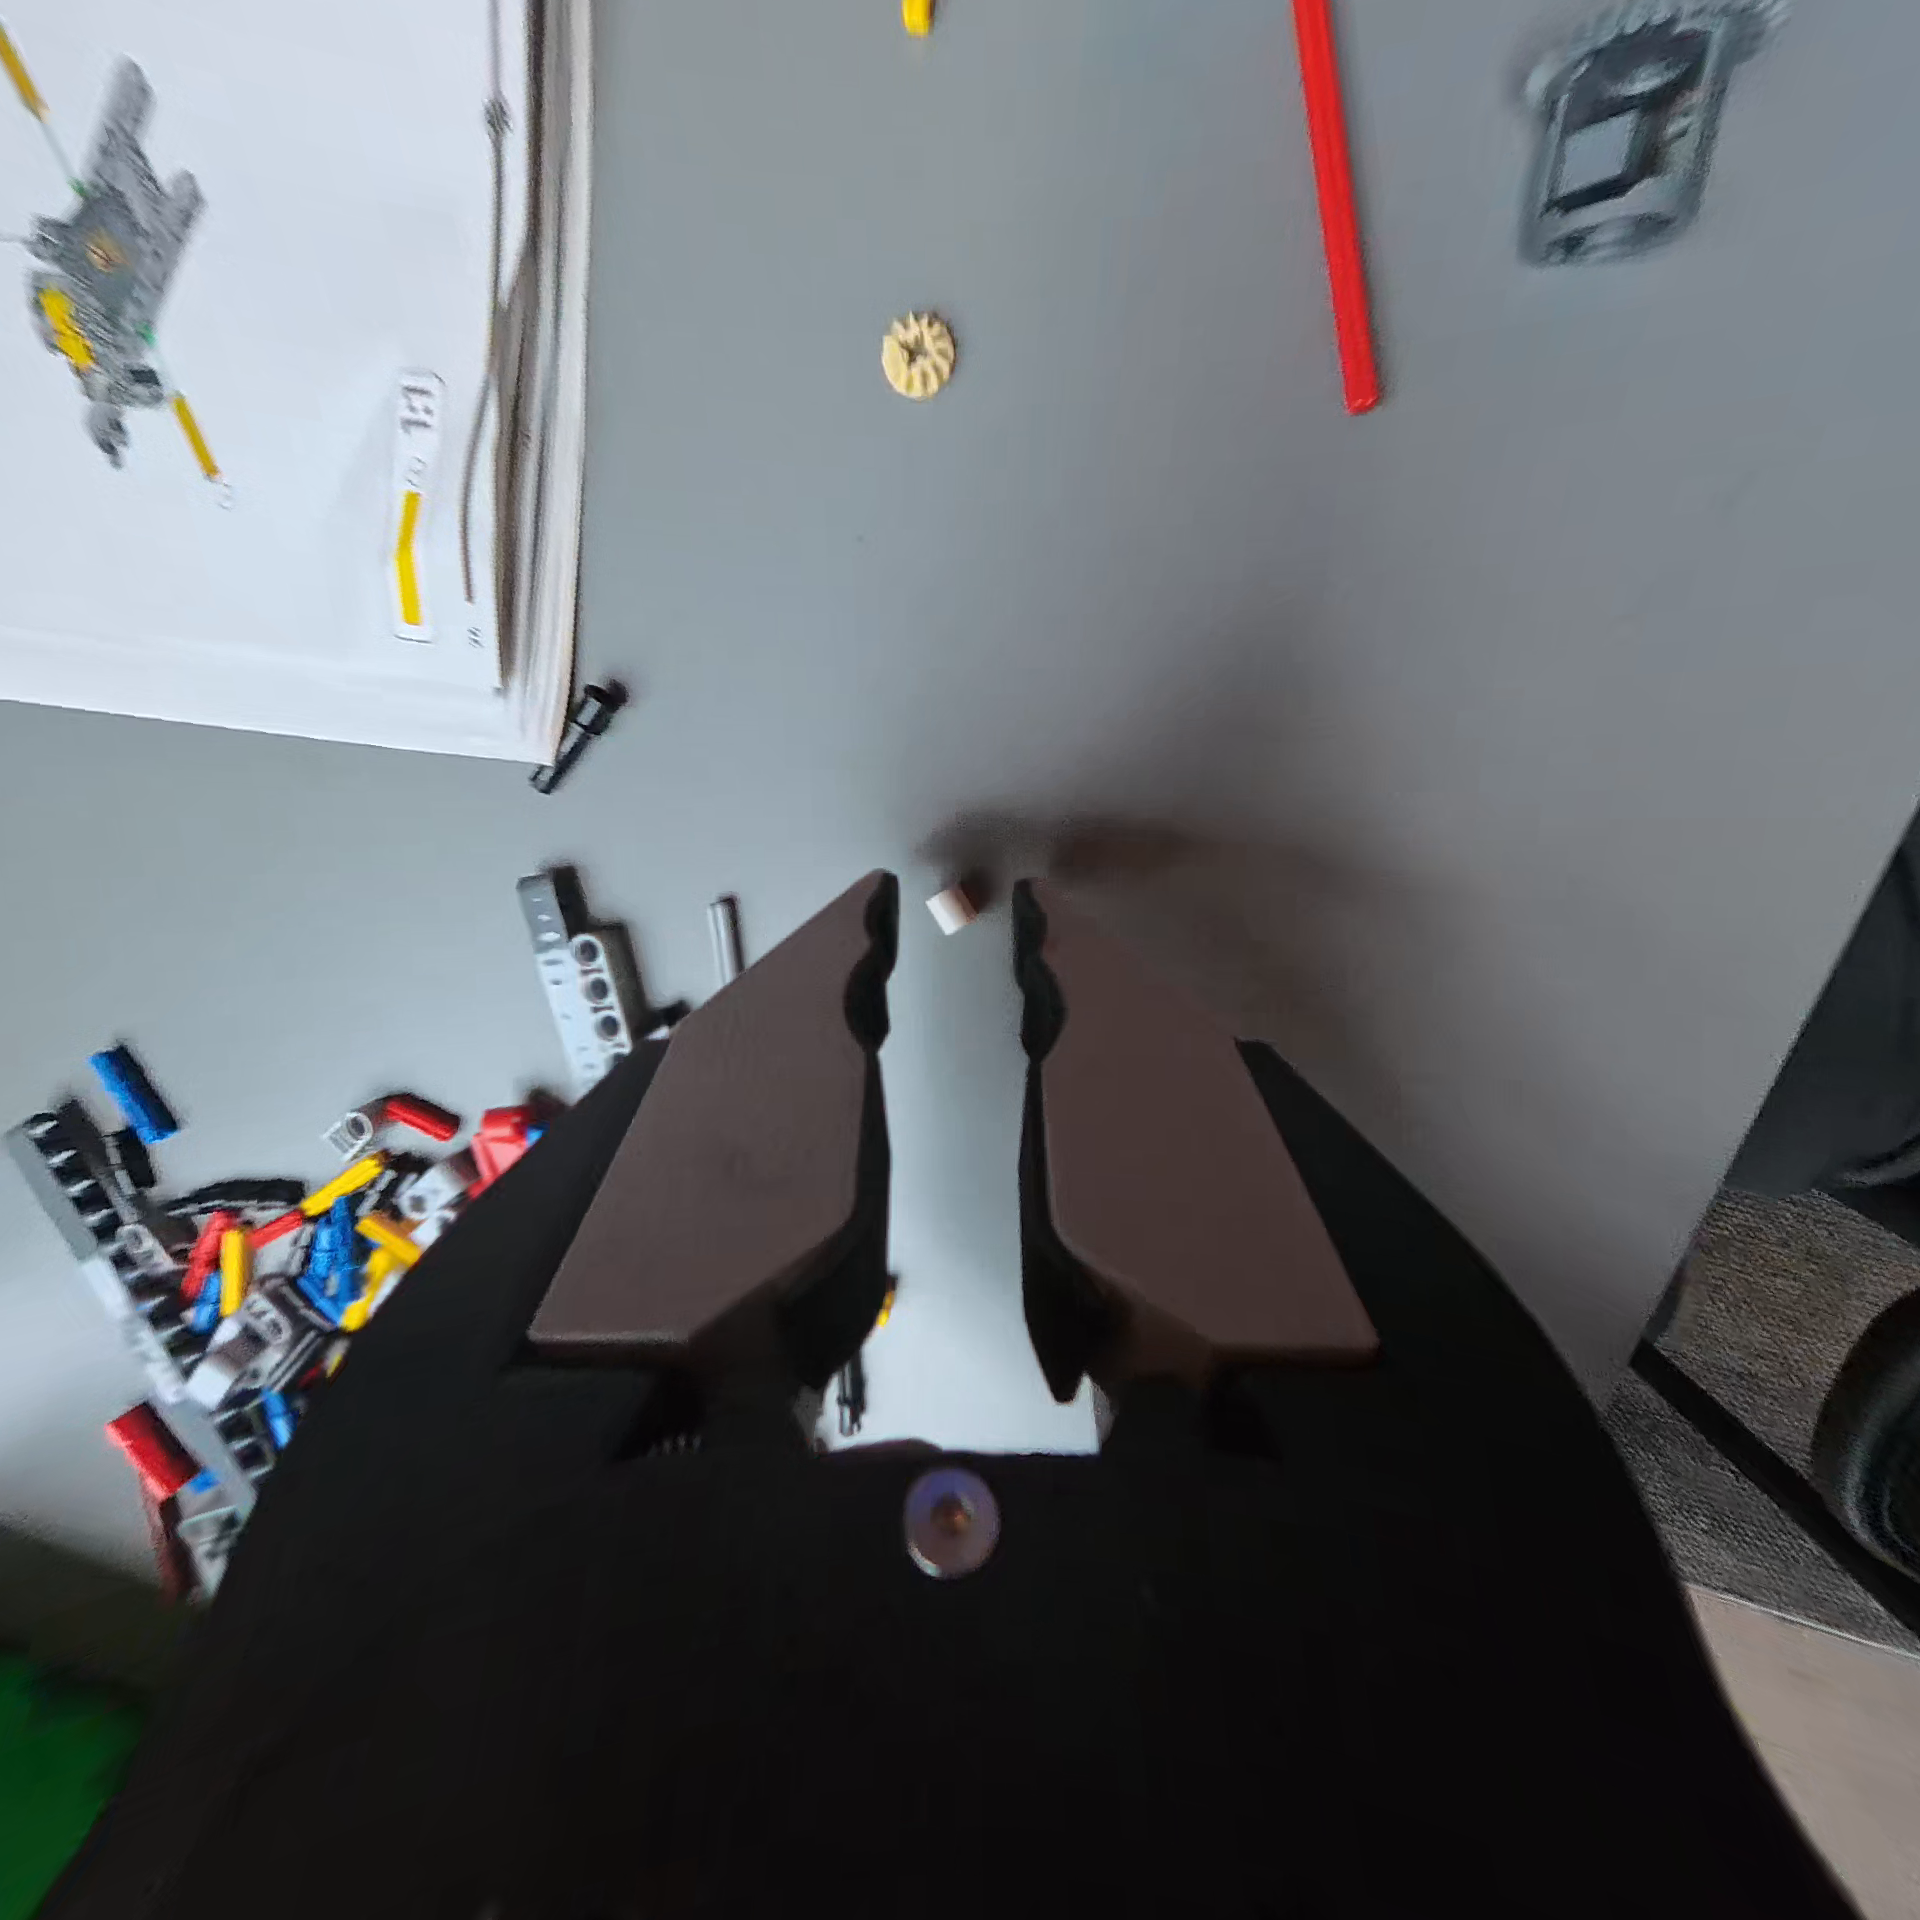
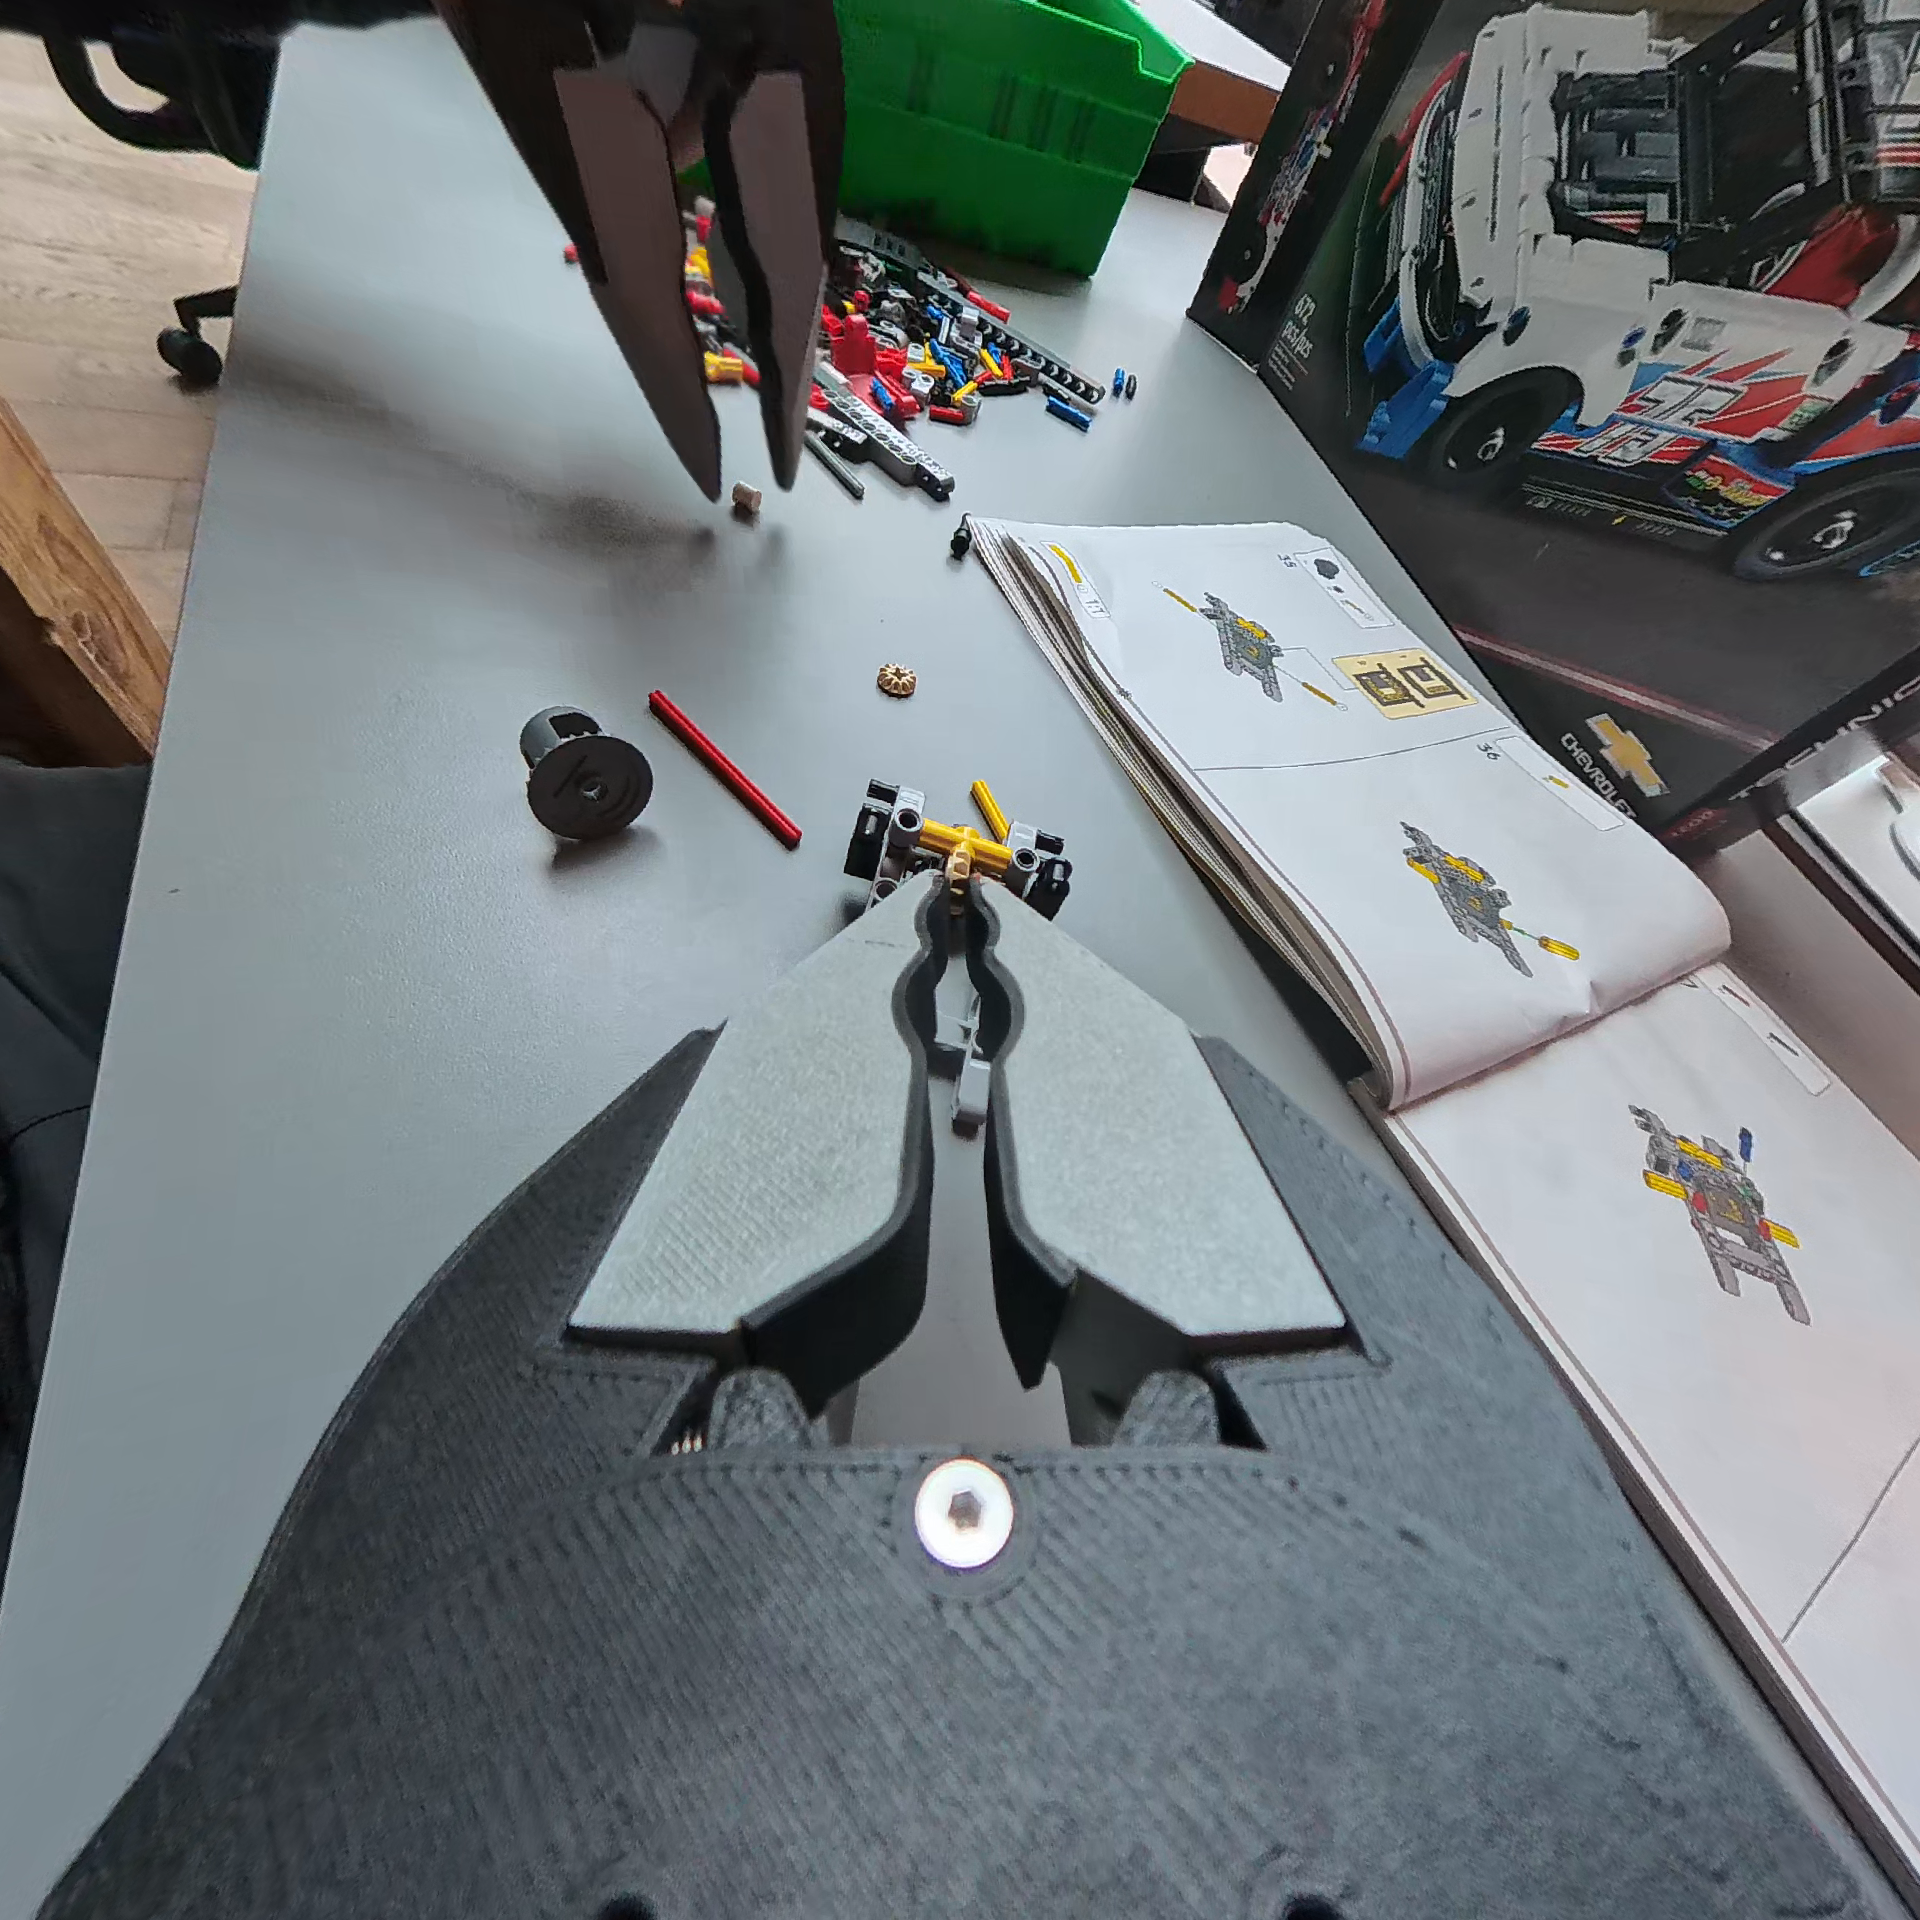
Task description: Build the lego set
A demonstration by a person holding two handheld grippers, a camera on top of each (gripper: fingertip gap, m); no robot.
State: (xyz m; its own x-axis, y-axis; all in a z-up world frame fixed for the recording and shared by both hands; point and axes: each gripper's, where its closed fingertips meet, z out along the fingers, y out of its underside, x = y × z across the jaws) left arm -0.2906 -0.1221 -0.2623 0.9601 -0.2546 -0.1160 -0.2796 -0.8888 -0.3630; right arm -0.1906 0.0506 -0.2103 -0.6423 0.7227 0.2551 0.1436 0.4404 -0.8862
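My left gripper (image 1: 951, 902) is open, its brown fingertips low over the grey table on either side of a small pale bush piece (image 1: 953, 909). The right wrist view shows it from across the table (image 2: 746, 480), with the piece (image 2: 745, 499) lying just under the tips. My right gripper (image 2: 956, 899) is shut on a small grey, black and yellow lego assembly (image 2: 961, 842), which rests on the table in front of its fingertips. A grey part of the assembly runs back between the fingers.
A tan gear (image 2: 896, 680) (image 1: 917, 354), a red axle (image 2: 724, 769) (image 1: 1338, 208) and a black wheel hub (image 2: 584, 774) lie mid-table. The open instruction booklet (image 2: 1351, 779) (image 1: 260, 364), the loose pieces pile (image 2: 914, 353) (image 1: 260, 1247), a green bin (image 2: 997, 114) and the set box (image 2: 1610, 312) border the work area. Some 20 cm of space lies between my two pairs of fingers.
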